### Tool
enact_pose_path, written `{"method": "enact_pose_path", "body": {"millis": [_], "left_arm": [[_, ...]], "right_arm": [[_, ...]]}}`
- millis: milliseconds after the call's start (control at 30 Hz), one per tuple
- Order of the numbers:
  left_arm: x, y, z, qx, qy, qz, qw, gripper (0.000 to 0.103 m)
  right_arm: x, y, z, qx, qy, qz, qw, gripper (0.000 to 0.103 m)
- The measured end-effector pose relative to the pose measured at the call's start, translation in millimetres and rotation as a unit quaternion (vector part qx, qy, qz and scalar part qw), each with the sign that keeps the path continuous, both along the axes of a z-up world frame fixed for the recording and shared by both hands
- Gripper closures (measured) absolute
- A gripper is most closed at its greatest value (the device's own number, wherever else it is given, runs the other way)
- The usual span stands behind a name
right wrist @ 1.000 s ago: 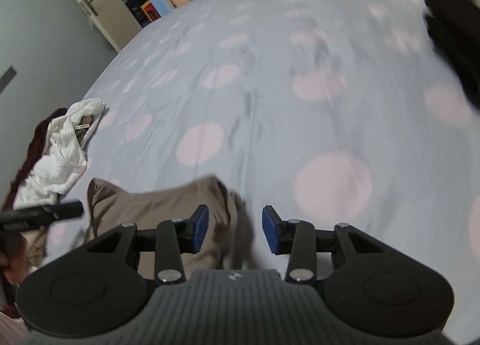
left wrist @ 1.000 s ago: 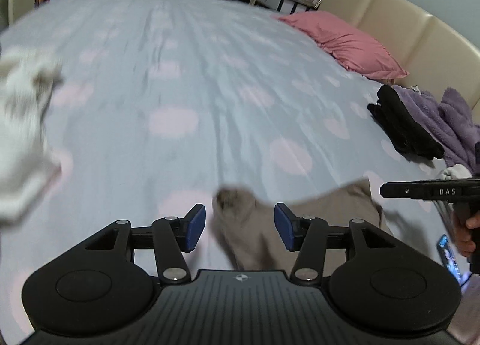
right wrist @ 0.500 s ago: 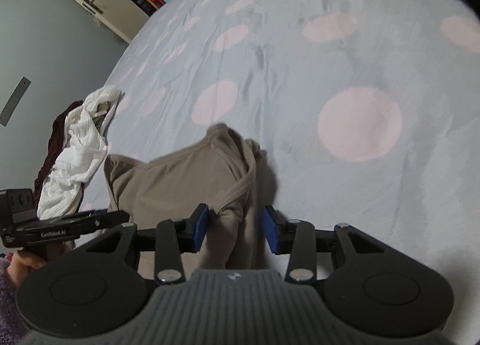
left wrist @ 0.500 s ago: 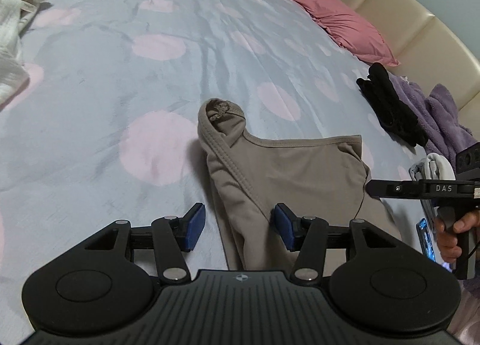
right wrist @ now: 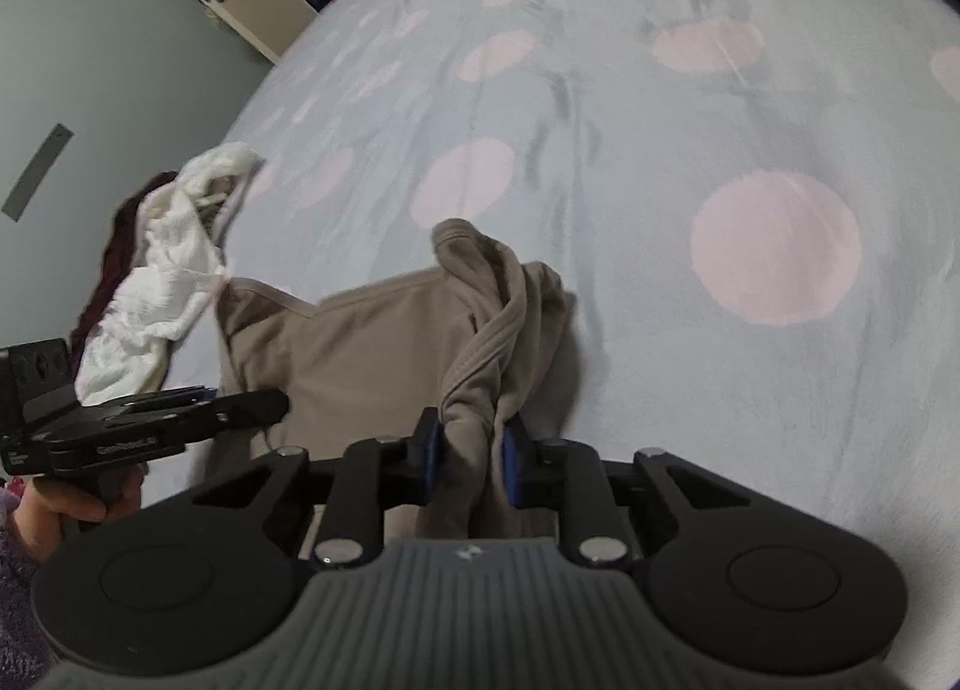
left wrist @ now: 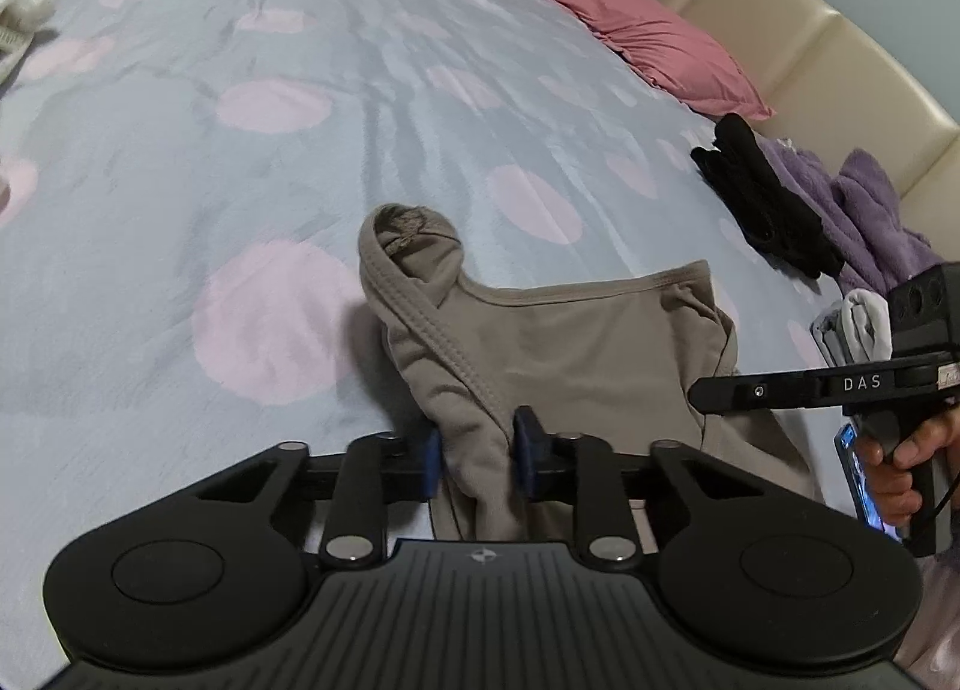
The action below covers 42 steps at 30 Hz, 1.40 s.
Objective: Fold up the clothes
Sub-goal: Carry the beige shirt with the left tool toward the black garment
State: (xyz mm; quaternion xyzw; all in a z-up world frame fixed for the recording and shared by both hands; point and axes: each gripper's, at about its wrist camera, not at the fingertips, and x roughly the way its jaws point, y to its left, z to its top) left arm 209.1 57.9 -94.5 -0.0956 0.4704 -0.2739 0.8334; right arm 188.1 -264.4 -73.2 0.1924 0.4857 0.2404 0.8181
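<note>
Taupe garment (left wrist: 576,348) lies spread on the bed (left wrist: 300,150), on the light blue sheet with pink dots, close to the near edge where both claws work. Left claw (left wrist: 477,453) is closing, its blue pads pressed on a bunched fold at the garment's left side, below a twisted strap that loops upward. Right claw (right wrist: 471,459) is closing too, pads squeezing the gathered, twisted fabric at the garment's right side. Each claw shows in the other's view, gripped by a hand (left wrist: 894,474) at the frame's side. A white garment (right wrist: 162,270) sits crumpled toward the bed's left edge; a pink pillow (left wrist: 648,48) rests by the cream headboard (left wrist: 780,54), with black clothes (left wrist: 762,198) and a purple fleece (left wrist: 858,210) near the right edge
</note>
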Motion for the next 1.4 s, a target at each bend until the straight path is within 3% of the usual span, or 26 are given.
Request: {"method": "enact_pose_path", "body": {"millis": [200,400,567,733,1133,1400], "left_arm": [[-7.8,-7.2,19.7,-0.009,-0.03,-0.017,0.9994,0.09],[-25.0,-32.4,64.2,-0.062,-0.084,-0.044,0.9935,0.09],[-41.6,-74.7,94.9,-0.092,-0.104,-0.086,0.9866,0.09],[-53.8,-132.0,117.6,-0.119,-0.116,-0.128,0.9778,0.091],[-57.4,-287.7,133.1,-0.172,-0.093,-0.191,0.9618,0.091],[-55.1,-376.7,110.1,-0.183,-0.044,-0.228,0.9552,0.091]], "right_arm": [[-17.4,-17.5,42.3,0.024,-0.054,0.02,0.998,0.082],[-45.7,-77.6,83.7,0.029,-0.094,0.001,0.995,0.082],[-71.4,-140.9,114.0,0.027,-0.109,-0.033,0.993,0.082],[-89.2,-198.1,150.8,-0.008,-0.12,-0.056,0.991,0.082],[-117.1,-347.0,202.2,-0.041,-0.102,-0.131,0.985,0.082],[-115.6,-428.4,185.2,-0.073,-0.068,-0.183,0.978,0.082]]}}
